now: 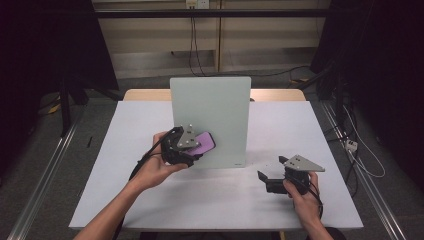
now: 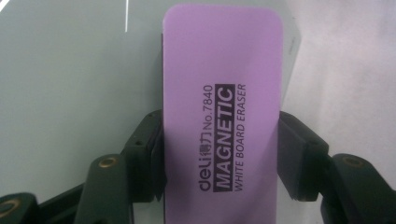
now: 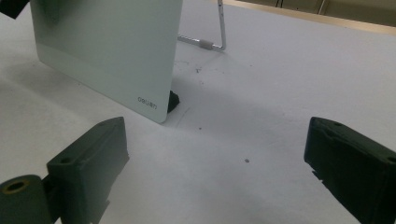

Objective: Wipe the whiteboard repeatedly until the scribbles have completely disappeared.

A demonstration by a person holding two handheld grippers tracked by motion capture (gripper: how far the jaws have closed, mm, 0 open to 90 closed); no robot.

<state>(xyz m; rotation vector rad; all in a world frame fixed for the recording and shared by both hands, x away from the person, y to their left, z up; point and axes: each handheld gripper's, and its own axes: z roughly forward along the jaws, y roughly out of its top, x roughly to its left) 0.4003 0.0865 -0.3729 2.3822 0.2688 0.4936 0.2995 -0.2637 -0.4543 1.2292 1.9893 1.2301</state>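
Left gripper [image 1: 196, 150] clamps the light, stiff purple eraser [image 2: 222, 116] across its long edges, a secure hold; right gripper [image 1: 265, 176] gapes empty.

A purple eraser [image 2: 222, 116] with black lettering; a pale grey-green board [image 1: 212, 107].

Purple magnetic eraser [image 2: 222, 121], flat against upright pale whiteboard [image 1: 210, 107]

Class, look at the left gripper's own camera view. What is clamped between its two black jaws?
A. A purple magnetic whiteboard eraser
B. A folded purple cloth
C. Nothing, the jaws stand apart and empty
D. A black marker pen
A: the left gripper has a jaw pressed against each long side of the purple eraser, whose face reads "MAGNETIC WHITE BOARD ERASER".
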